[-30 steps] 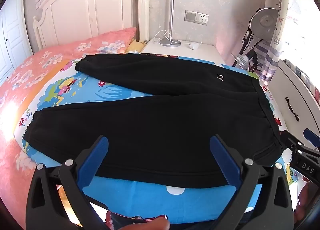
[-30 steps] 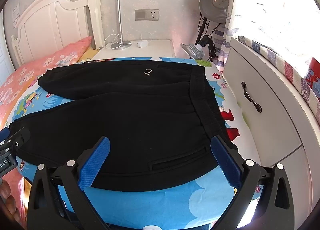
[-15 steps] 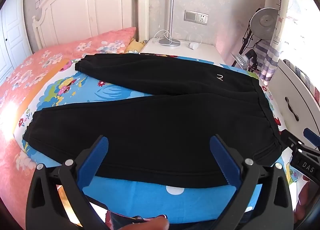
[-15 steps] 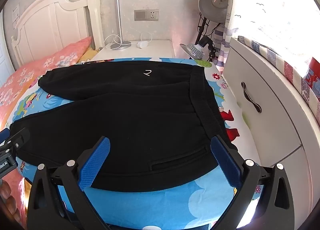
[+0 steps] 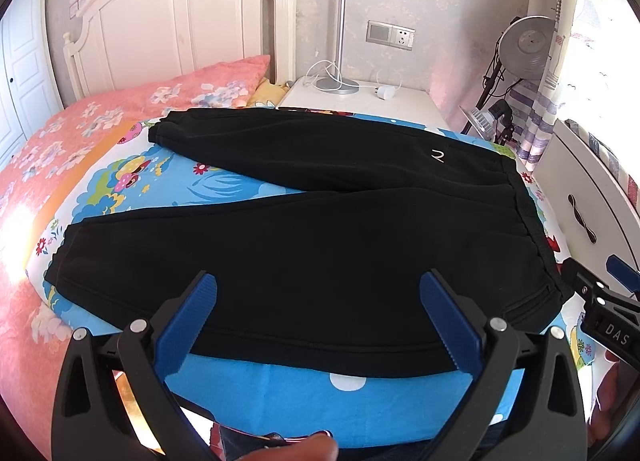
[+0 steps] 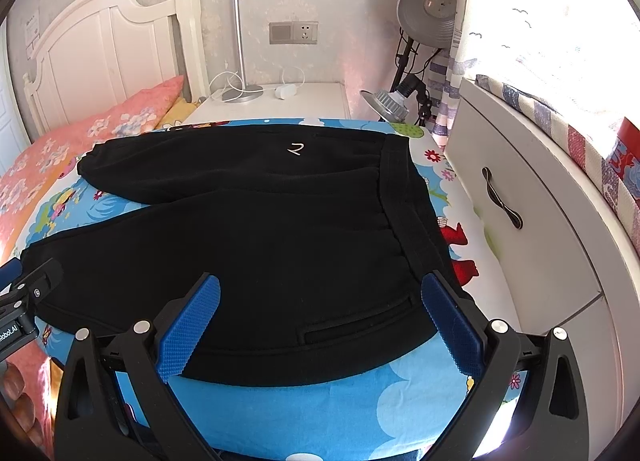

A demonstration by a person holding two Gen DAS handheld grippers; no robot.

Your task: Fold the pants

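Pants (image 5: pixel 320 261) lie lengthwise left-right — waistband right; both grippers' fingers (image 5: pixel 192 325) spread wide, empty.

The pants (image 5: pixel 340 253) are black, of thick fleece-like fabric, and lie flat and unfolded on the bed (image 5: pixel 224 189). The waistband (image 5: pixel 532 221) is elastic and gathered, and it lies along the right edge of the bed. Both legs extend toward the left and spread apart in a V. The near leg runs along the front edge of the bed. The far leg runs along the headboard end. A small white logo (image 5: pixel 438 156) marks the far hip. A slit pocket (image 6: pixel 360 321) shows near the front hem.
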